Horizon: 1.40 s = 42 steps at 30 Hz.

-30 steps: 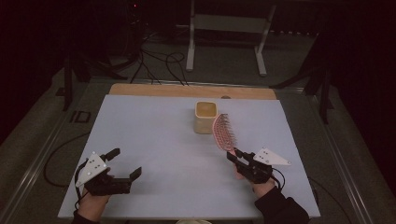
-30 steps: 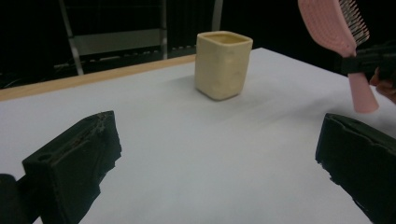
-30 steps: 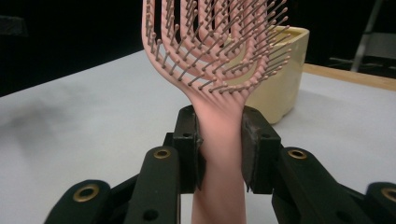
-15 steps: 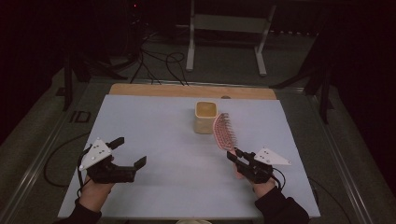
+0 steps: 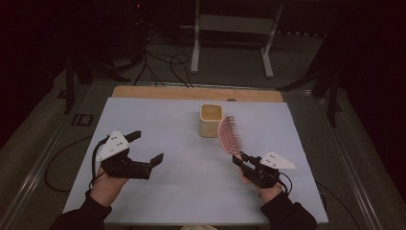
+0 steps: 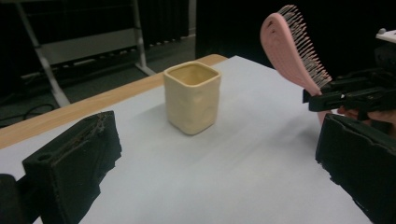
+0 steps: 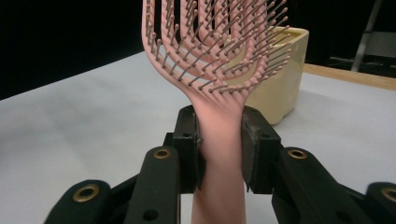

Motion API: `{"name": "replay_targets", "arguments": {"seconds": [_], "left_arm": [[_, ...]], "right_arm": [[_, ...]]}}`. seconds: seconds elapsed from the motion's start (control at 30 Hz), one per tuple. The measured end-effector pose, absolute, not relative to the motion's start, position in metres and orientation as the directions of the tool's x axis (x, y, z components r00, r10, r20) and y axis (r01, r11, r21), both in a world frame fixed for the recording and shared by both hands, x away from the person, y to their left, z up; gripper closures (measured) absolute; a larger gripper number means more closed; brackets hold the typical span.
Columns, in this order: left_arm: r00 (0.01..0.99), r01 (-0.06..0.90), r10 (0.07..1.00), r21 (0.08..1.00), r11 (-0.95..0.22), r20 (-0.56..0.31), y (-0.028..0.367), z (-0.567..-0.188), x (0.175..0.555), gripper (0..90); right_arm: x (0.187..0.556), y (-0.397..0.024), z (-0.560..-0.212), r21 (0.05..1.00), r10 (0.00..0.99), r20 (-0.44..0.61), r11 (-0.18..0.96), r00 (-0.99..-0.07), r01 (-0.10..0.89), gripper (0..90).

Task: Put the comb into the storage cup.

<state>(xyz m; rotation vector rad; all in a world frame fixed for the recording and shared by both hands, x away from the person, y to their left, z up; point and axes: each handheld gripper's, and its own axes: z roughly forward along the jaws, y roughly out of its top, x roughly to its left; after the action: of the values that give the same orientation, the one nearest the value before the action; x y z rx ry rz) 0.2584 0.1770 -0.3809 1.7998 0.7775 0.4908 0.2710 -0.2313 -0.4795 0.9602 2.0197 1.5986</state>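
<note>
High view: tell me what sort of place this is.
Probably a lab or recording studio, not a home: a bare covered table in a dark room, loose cables on the floor, and a metal stand behind.

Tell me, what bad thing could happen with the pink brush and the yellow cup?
1. The right gripper pinches the pink brush only at its narrow handle, so the brush might twist or slip out.
2. The brush head hangs close beside the yellow cup; a swing could bump the cup and tip or shove it.
3. The left gripper is open with nothing in it and not steadying the cup, so nothing would stop it sliding on the table.
</note>
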Motion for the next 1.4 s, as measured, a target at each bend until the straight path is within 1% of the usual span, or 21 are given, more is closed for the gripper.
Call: {"name": "replay_targets", "arguments": {"seconds": [0.17,0.5,0.63,0.73,0.9,0.97,1.07,1.3,1.4], "left_arm": [[0.715,0.278,0.698,0.933,-0.229,-0.042,0.165,-0.38,0.264,0.2],[0.741,0.332,0.662,0.917,-0.221,-0.109,0.129,-0.375,0.281,0.3],[0.744,0.347,0.656,0.912,-0.22,-0.124,0.122,-0.374,0.286,0.3],[0.751,0.362,0.643,0.909,-0.206,-0.153,0.113,-0.371,0.291,0.3],[0.759,0.366,0.63,0.908,-0.206,-0.163,0.099,-0.368,0.293,0.3],[0.765,0.369,0.623,0.904,-0.216,-0.163,0.087,-0.364,0.294,0.3],[0.745,0.374,0.649,0.902,-0.214,-0.155,0.078,-0.361,0.294,0.3],[0.738,0.408,0.65,0.886,-0.221,-0.178,0.058,-0.359,0.3,0.3],[0.729,0.439,0.647,0.877,-0.194,-0.222,0.049,-0.358,0.304,0.3]], "right_arm": [[0.271,-0.231,-0.48,0.955,0.714,0.11,0.116,-0.691,0.272,70.8],[0.271,-0.231,-0.48,0.955,0.717,0.107,0.118,-0.689,0.271,70.8],[0.271,-0.231,-0.48,0.955,0.717,0.113,0.114,-0.688,0.275,70.8],[0.271,-0.231,-0.48,0.956,0.715,0.112,0.113,-0.69,0.272,70.8],[0.271,-0.231,-0.481,0.956,0.713,0.112,0.113,-0.692,0.272,70.8],[0.271,-0.231,-0.481,0.955,0.712,0.11,0.116,-0.693,0.271,70.8],[0.271,-0.231,-0.481,0.956,0.714,0.11,0.114,-0.691,0.269,70.8],[0.271,-0.232,-0.481,0.956,0.714,0.108,0.116,-0.692,0.269,70.8],[0.271,-0.232,-0.48,0.956,0.714,0.111,0.115,-0.691,0.271,70.8]]}}
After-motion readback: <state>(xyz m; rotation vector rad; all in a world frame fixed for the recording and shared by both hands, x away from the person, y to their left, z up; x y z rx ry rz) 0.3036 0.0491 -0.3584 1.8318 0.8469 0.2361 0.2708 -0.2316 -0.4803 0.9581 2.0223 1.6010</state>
